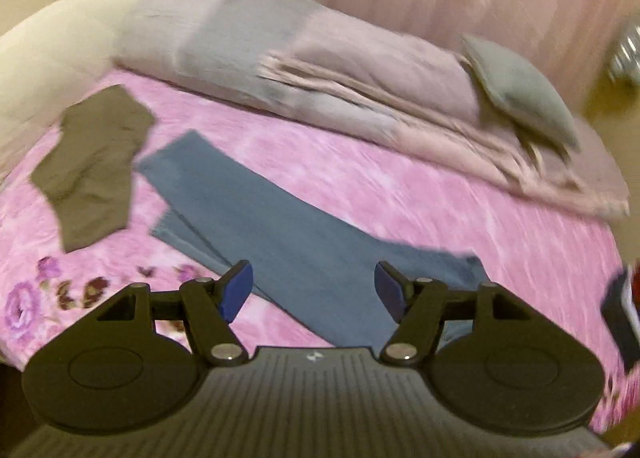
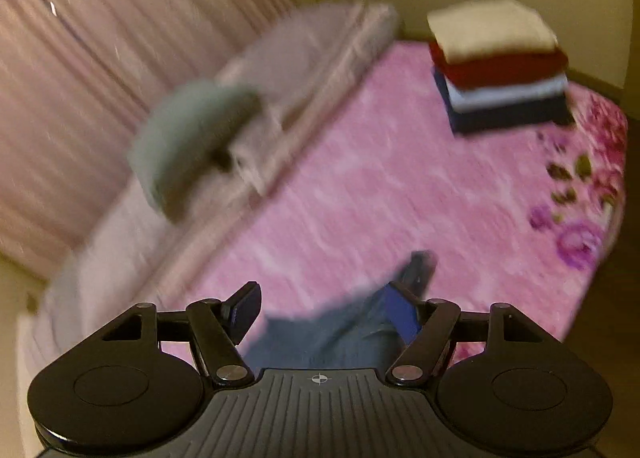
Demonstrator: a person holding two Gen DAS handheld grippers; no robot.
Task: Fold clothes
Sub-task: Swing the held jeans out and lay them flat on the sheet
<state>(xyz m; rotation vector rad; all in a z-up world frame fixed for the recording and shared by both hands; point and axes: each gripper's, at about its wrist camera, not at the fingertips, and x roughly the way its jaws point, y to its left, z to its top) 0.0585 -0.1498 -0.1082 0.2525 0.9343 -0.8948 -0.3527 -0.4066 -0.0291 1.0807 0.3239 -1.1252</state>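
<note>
Olive-brown crumpled garment [image 1: 94, 164] lies beside long blue-grey folded trousers [image 1: 280, 226]; your left gripper [image 1: 314, 292] and right gripper [image 2: 322, 312] gape wide above those trousers, empty.

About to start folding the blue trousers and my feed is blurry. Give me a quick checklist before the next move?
1. Left tongs open, nothing held: ok.
2. Right tongs open, nothing clamped: ok.
3. Blue trousers lie flat and lengthwise on the pink bedspread, legs stacked: ok.
4. Right tongs over the near end of the trousers: ok; which end it is, cannot tell.
5. Brown garment apart from the trousers, not overlapping: ok.
6. Stack of folded clothes far from the working area: ok.
</note>
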